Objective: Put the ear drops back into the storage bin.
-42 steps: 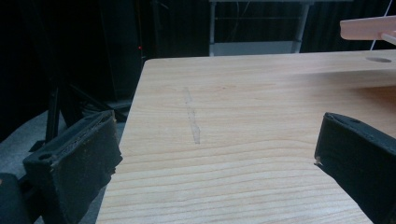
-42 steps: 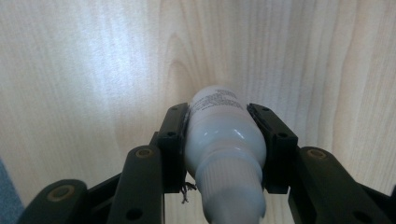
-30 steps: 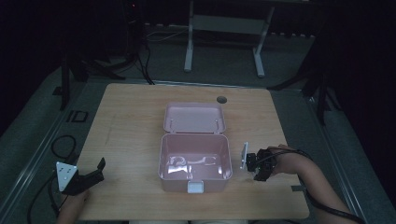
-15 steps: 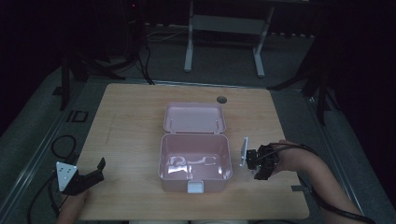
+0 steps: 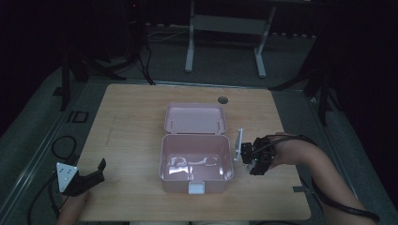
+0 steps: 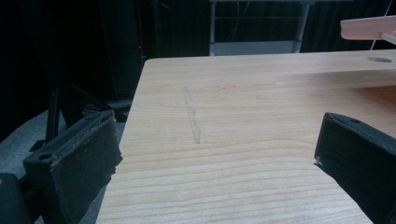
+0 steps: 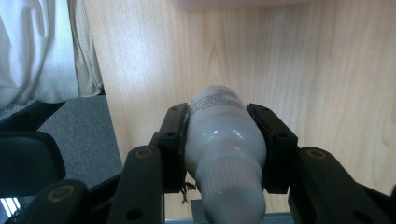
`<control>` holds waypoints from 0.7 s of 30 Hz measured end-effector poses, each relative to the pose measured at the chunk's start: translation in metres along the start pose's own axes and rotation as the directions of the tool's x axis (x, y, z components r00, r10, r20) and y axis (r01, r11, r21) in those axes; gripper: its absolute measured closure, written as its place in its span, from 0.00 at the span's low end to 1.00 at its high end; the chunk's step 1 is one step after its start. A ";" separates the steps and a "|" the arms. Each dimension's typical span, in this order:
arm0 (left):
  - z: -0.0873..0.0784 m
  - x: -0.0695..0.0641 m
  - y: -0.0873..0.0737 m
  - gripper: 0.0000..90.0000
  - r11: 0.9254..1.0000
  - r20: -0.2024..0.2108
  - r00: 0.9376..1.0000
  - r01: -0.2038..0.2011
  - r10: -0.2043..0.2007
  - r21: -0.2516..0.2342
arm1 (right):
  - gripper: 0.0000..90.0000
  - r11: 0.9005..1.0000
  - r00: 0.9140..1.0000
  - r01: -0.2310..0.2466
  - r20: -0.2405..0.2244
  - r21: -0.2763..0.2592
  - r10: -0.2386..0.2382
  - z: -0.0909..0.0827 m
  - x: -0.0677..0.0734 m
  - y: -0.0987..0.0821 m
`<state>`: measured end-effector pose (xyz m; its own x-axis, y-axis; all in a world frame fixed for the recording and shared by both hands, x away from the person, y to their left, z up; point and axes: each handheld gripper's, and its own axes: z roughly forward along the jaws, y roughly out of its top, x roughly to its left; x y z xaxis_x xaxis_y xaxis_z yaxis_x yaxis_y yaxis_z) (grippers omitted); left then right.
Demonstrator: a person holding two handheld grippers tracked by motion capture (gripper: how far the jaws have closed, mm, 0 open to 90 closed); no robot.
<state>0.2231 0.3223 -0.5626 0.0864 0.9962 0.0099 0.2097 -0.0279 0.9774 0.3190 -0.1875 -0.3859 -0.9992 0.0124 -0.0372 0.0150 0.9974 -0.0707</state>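
Observation:
An open pink box (image 5: 197, 161) stands mid-table, its lid (image 5: 195, 117) laid back behind it. Just right of the box my right gripper (image 5: 256, 161) hangs above the wood, held by a hand that comes in from the right. The right gripper view shows my right gripper (image 7: 218, 114) shut on a white bottle (image 7: 224, 140), whose cap end points back toward the camera. My left gripper (image 5: 96, 173) rests at the front left corner, well away from the box. In its own view my left gripper (image 6: 215, 140) stands open with bare table between the jaws.
A round cable hole (image 5: 222, 100) sits near the table's far edge. Cables (image 5: 63, 145) lie on the floor at the left, and a white desk frame (image 5: 225, 23) stands beyond. The person's light clothing (image 7: 42, 46) is at the table's near edge.
My right gripper has risen off the table with the white bottle, shifting slightly toward the box. The left gripper has stayed put.

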 end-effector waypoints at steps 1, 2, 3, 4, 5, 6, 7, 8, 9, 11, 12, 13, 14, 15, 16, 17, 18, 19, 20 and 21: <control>0.000 0.000 0.000 0.00 1.000 0.000 1.000 0.000 0.000 0.000 | 0.66 1.000 1.000 0.000 0.000 0.000 0.000 0.000 0.000 0.000; 0.000 0.000 0.000 0.00 1.000 0.000 1.000 0.000 0.000 0.000 | 0.66 1.000 1.000 0.000 0.005 -0.001 0.000 -0.004 0.000 0.002; 0.000 0.000 0.000 0.00 1.000 0.000 1.000 0.000 0.000 0.000 | 0.66 1.000 1.000 0.004 0.010 -0.007 -0.004 -0.011 -0.001 0.005; 0.000 0.000 0.000 0.00 1.000 0.001 1.000 0.000 0.000 0.001 | 0.66 1.000 1.000 0.005 0.012 -0.009 -0.005 -0.014 -0.001 0.007; 0.000 0.000 0.000 0.00 1.000 0.001 1.000 0.000 0.000 0.001 | 0.66 1.000 1.000 0.003 0.010 -0.012 -0.003 -0.017 -0.001 0.009; 0.000 0.000 0.000 0.00 1.000 0.001 1.000 -0.001 0.001 0.002 | 0.66 1.000 1.000 0.006 0.011 -0.013 -0.006 -0.020 -0.002 0.011; 0.000 0.000 0.000 0.00 1.000 0.001 1.000 -0.001 0.001 0.002 | 0.66 1.000 1.000 0.008 0.013 -0.014 -0.008 -0.023 -0.001 0.013; 0.000 0.000 0.000 0.00 1.000 0.001 1.000 0.000 0.000 0.002 | 0.66 1.000 1.000 0.008 0.013 -0.015 -0.008 -0.025 -0.002 0.015; 0.000 0.000 0.000 0.00 1.000 0.001 1.000 0.000 0.000 0.002 | 0.66 1.000 1.000 0.009 0.014 -0.018 -0.009 -0.028 -0.002 0.017; 0.000 0.000 0.000 0.00 1.000 0.002 1.000 0.000 0.000 0.002 | 0.66 1.000 1.000 0.005 0.020 -0.024 -0.004 -0.032 -0.004 0.022; 0.000 0.000 0.000 0.00 1.000 0.002 1.000 0.000 0.000 0.002 | 0.66 1.000 1.000 0.005 0.020 -0.024 -0.004 -0.032 -0.004 0.022; 0.000 0.000 0.000 0.00 1.000 0.002 1.000 0.000 0.000 0.002 | 0.66 1.000 1.000 -0.003 0.022 -0.030 0.003 -0.034 -0.005 0.024; 0.000 0.000 0.000 0.00 1.000 0.002 1.000 0.000 0.000 0.002 | 0.66 1.000 1.000 -0.003 0.022 -0.030 0.003 -0.034 -0.005 0.024; 0.000 0.000 0.000 0.00 1.000 0.003 1.000 0.000 0.000 0.002 | 0.66 0.999 1.000 -0.007 0.023 -0.037 0.008 -0.036 -0.005 0.026; 0.000 0.000 0.000 0.00 1.000 0.003 1.000 0.000 0.000 0.002 | 0.66 0.999 1.000 0.008 0.028 -0.047 -0.006 -0.040 -0.006 0.033; 0.000 0.000 0.000 0.00 1.000 0.002 1.000 0.000 0.000 0.002 | 0.66 0.999 0.999 0.012 0.030 -0.049 -0.010 -0.042 -0.006 0.035; 0.000 0.000 0.000 0.00 1.000 0.002 1.000 0.000 0.000 0.002 | 0.66 0.999 0.999 0.015 0.030 -0.051 -0.014 -0.043 -0.006 0.037; 0.000 0.000 0.000 0.00 1.000 0.003 1.000 0.000 0.000 0.002 | 0.66 0.998 0.999 0.017 0.030 -0.053 -0.015 -0.044 -0.006 0.040; 0.000 0.000 0.000 0.00 1.000 0.002 1.000 -0.001 0.001 0.003 | 0.66 0.998 0.999 0.021 0.030 -0.054 -0.020 -0.044 -0.007 0.042; 0.000 0.000 0.000 0.00 1.000 0.002 1.000 -0.001 0.001 0.003 | 0.66 0.998 0.999 0.027 0.033 -0.054 -0.025 -0.044 -0.007 0.044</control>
<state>0.2232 0.3224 -0.5625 0.0887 0.9960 0.0099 0.2126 -0.0286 0.9767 0.3249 -0.1401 -0.3445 -0.9975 -0.0152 -0.0686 -0.0139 0.9997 -0.0183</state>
